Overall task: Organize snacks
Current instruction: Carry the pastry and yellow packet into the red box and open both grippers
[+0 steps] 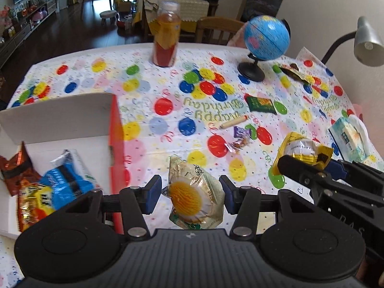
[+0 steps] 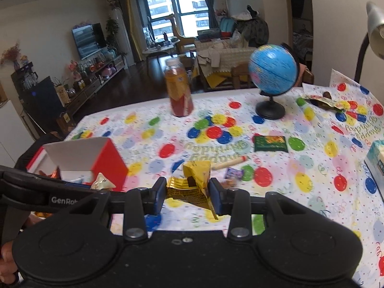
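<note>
Right now the left gripper (image 1: 192,193) has its fingers clamped on a pale egg-print snack pouch (image 1: 195,198) above the bench (image 1: 148,110), beside the red-sided box (image 1: 72,120); the right gripper (image 2: 188,195) pinches a gold wrapper (image 2: 192,187).

Egg-print snack pouch (image 1: 195,195), gold packet (image 2: 192,187), both aloft

"Happy Birthday" on tablecloth (image 2: 216,147) — "GenRo" on left tool (image 2: 64,200).
</note>
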The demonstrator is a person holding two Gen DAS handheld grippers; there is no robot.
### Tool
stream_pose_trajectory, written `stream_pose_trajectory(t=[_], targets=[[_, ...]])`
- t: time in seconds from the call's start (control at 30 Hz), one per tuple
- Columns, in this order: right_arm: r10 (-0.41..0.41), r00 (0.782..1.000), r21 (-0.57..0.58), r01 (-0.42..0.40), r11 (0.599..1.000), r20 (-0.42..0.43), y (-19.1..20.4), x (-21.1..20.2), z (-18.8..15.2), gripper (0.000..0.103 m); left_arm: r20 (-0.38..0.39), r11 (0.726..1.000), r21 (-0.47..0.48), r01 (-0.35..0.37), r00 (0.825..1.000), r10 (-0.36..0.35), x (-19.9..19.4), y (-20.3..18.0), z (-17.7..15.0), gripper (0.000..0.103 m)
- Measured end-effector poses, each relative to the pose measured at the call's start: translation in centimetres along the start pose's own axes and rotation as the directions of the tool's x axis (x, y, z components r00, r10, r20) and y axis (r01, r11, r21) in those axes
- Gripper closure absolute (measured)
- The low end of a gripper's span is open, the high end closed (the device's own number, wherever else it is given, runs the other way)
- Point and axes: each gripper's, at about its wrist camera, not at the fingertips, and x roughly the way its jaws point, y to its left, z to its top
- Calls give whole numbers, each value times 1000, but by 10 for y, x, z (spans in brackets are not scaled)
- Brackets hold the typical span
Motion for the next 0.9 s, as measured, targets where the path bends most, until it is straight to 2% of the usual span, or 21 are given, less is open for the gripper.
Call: stream_pose_trajectory(t=[0.47, 0.9], targets=[[96, 995, -70, -94, 993, 24, 89, 2, 1, 66, 63, 996, -80, -42, 997, 47, -45, 80, -9, 51], [155, 988, -132, -156, 979, -20, 153, 32, 1, 66, 77, 973, -194, -121, 987, 138, -61, 170, -14, 51]])
